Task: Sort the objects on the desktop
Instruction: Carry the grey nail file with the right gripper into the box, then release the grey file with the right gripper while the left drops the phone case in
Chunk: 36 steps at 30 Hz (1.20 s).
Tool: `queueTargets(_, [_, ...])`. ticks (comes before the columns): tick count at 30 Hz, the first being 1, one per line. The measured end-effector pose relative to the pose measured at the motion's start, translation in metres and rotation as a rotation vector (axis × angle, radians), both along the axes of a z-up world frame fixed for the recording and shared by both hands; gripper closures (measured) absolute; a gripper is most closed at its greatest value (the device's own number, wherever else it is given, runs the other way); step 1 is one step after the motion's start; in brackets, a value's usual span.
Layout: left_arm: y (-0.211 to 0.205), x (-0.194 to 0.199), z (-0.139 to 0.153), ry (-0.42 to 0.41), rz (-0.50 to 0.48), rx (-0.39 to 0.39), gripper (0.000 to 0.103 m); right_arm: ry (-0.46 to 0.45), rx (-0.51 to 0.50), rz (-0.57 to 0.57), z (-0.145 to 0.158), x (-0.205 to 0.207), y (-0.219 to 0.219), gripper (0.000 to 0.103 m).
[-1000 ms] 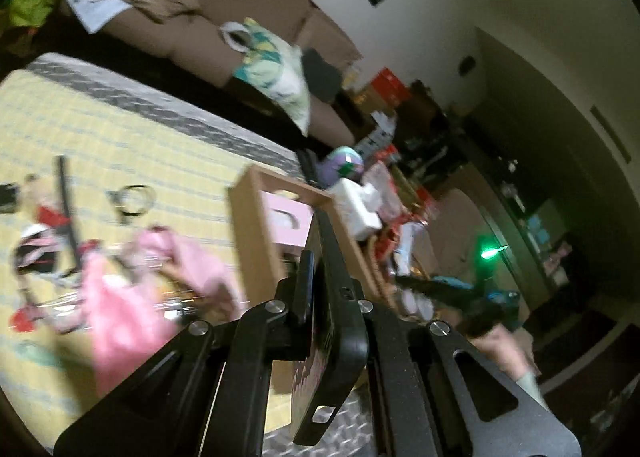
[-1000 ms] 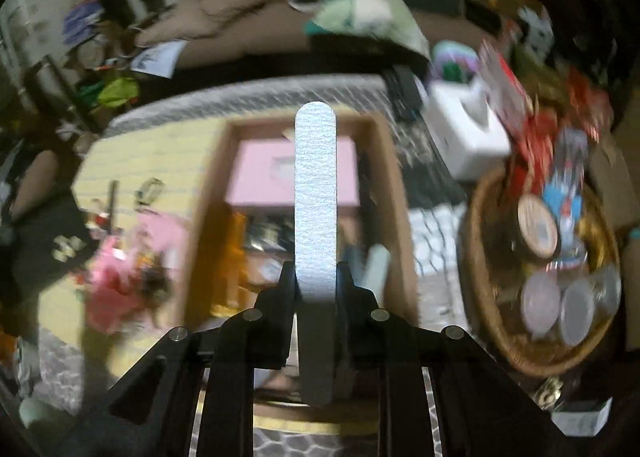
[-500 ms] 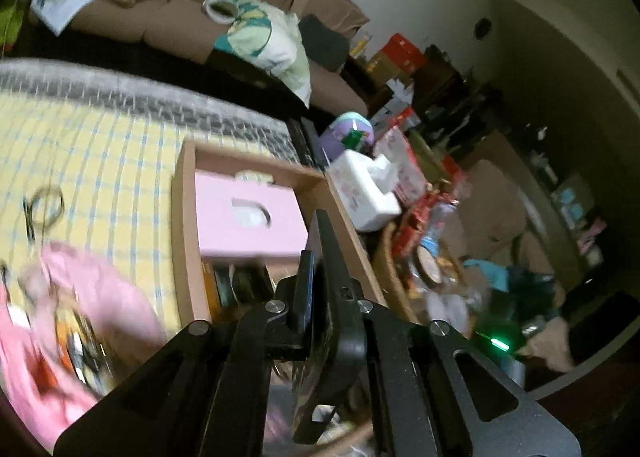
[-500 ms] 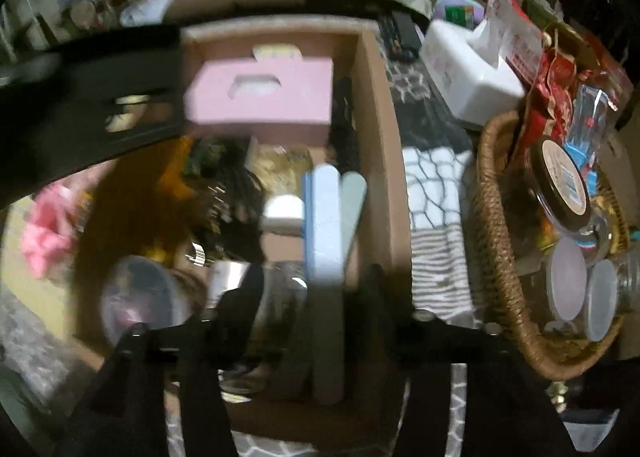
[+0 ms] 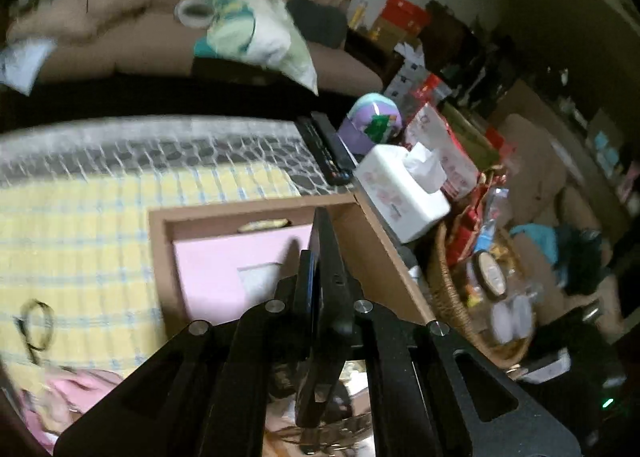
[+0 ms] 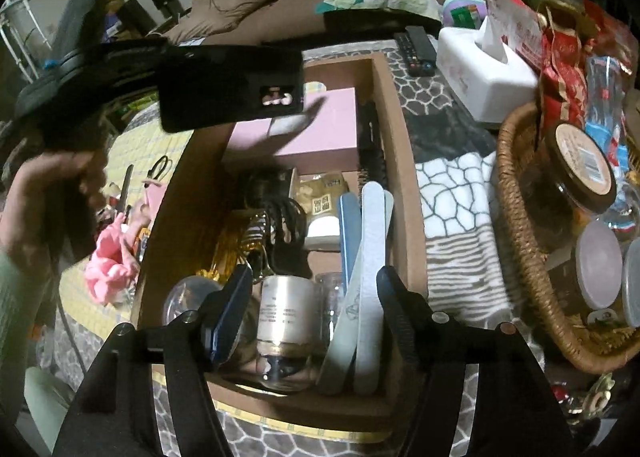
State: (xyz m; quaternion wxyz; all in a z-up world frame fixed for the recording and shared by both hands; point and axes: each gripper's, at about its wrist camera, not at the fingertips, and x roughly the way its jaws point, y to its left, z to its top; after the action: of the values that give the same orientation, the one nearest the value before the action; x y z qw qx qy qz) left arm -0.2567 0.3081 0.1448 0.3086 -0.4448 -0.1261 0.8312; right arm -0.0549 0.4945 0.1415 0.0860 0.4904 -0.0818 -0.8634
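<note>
1. Right wrist view: our right gripper (image 6: 312, 297) jaws opening, nothing pinched; grey nail file (image 6: 370, 277) lies free in cardboard box (image 6: 394, 161) by the right wall.
2. Left gripper (image 5: 320, 297) clamped tight on black phone case (image 6: 230, 91), held above the box.
3. Advice: lower the case flat onto pink box (image 6: 320, 125), then release; keep right gripper clear.
4. Surface: yellow check cloth (image 5: 80, 217) on table; wicker basket (image 6: 516, 217) and tissue box (image 6: 480, 69) right; sofa behind, cluttered room.

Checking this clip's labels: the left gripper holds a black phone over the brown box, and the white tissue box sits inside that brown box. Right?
Not quite. The tissue box sits outside the brown box, beside it on the patterned cloth, as the right wrist view shows. The left gripper does hold the black phone over it.
</note>
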Motion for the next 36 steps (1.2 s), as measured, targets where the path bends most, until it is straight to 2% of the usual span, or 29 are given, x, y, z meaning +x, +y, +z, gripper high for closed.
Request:
queueTargets(2, [-0.006,-0.009,-0.01,-0.063,0.005,0.071,0.099,-0.006,0.0,0.004,-0.004,-0.001,0.0,0.036])
queueTargets(4, [-0.006,-0.018,-0.021,-0.111,-0.015,0.09,0.099,-0.011,-0.005,0.006,-0.008,-0.003,0.0,0.036])
queueTargets(6, [-0.003,-0.028,-0.033,-0.147,-0.024,0.056,0.097,-0.016,-0.009,0.012,-0.011,-0.004,-0.001,0.036])
queueTargets(7, [-0.001,-0.032,-0.036,-0.144,-0.014,0.012,0.09,-0.02,-0.006,0.016,-0.012,-0.005,-0.002,0.036])
queueTargets(8, [0.0,-0.035,-0.037,-0.129,-0.003,-0.037,0.082,-0.022,-0.003,0.018,-0.014,-0.006,-0.003,0.036])
queueTargets(9, [0.0,-0.037,-0.036,-0.109,0.01,-0.085,0.059,-0.026,0.001,0.021,-0.015,-0.007,-0.004,0.036])
queueTargets(10, [0.0,-0.038,-0.033,-0.087,0.023,-0.114,0.03,-0.027,0.008,0.024,-0.015,-0.007,-0.006,0.036])
queueTargets(12, [-0.002,-0.036,-0.022,-0.026,0.044,-0.142,0.014,-0.024,0.023,0.028,-0.014,-0.008,-0.009,0.036])
queueTargets(15, [-0.005,-0.029,-0.001,0.053,0.05,-0.187,0.013,-0.019,0.034,0.027,-0.011,-0.01,-0.012,0.036])
queueTargets(20, [-0.02,-0.009,0.022,0.086,0.026,-0.194,0.013,-0.023,0.019,0.022,-0.006,-0.012,-0.02,0.036])
queueTargets(22, [-0.032,0.006,0.03,0.1,0.008,-0.207,0.008,-0.025,0.011,0.02,-0.002,-0.012,-0.025,0.031])
queueTargets(25, [-0.062,0.04,0.04,0.125,0.001,-0.218,0.0,-0.02,0.011,0.027,0.007,-0.009,-0.039,0.019])
queueTargets(29, [-0.115,0.084,0.044,0.101,0.021,-0.218,0.0,0.001,0.012,0.053,0.022,-0.006,-0.063,0.018])
queueTargets(32, [-0.155,0.114,0.041,0.079,0.057,-0.219,0.0,-0.004,-0.05,0.031,0.025,-0.014,-0.073,0.019])
queueTargets(33, [-0.166,0.125,0.04,0.086,0.064,-0.23,0.0,-0.014,-0.07,0.02,0.023,-0.02,-0.075,0.024])
queueTargets(36, [-0.19,0.152,0.034,0.113,0.084,-0.282,0.0,-0.07,-0.088,-0.031,0.008,-0.051,-0.08,0.055])
